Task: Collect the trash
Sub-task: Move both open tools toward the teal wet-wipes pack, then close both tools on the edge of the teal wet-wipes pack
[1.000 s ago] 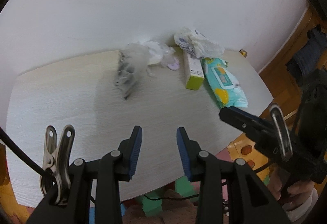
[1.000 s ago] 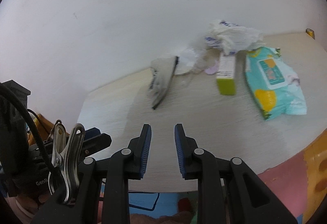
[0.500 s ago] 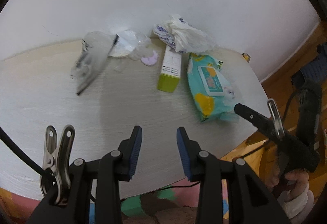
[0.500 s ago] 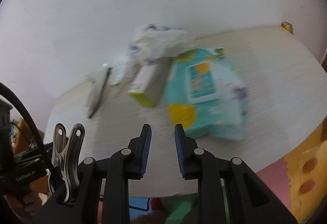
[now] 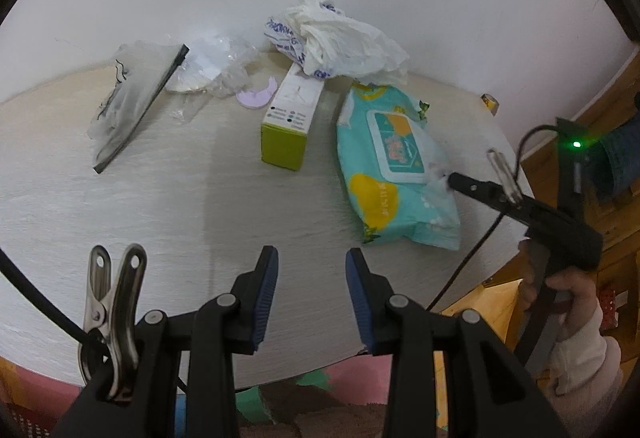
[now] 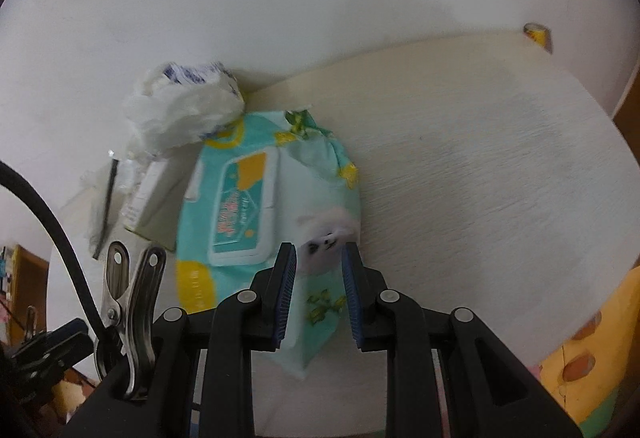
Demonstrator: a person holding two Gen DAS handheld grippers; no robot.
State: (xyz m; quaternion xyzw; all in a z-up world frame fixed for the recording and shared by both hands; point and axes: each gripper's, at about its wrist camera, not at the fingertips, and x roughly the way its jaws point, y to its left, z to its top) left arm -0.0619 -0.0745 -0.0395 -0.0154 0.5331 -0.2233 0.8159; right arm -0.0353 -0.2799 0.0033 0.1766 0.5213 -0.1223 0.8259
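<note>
A light wooden table (image 5: 168, 206) carries a row of trash by the wall. It holds a clear bag with a black strip (image 5: 124, 110), crumpled clear film (image 5: 212, 72), a purple scrap (image 5: 256, 96), a green-and-white box (image 5: 292, 118), a crumpled white plastic bag (image 5: 340, 42) and a teal wipes pack (image 5: 392, 166). My left gripper (image 5: 308, 266) hangs open above the bare front of the table. My right gripper (image 6: 318, 258) is open over the right edge of the wipes pack (image 6: 240, 206). A small white wad (image 6: 326, 238) lies just beyond its fingertips.
A small yellow object (image 6: 538, 34) sits at the far right corner of the table. A hand (image 5: 560, 290) holds the right gripper past the table's right edge. Orange, pink and green floor mats (image 6: 580, 358) show below the rim. Bare tabletop (image 6: 500, 158) stretches right of the wipes pack.
Both grippers have swept to the right along the table and sunk a little. The right one has gone from facing the clear bag to standing over the wipes pack.
</note>
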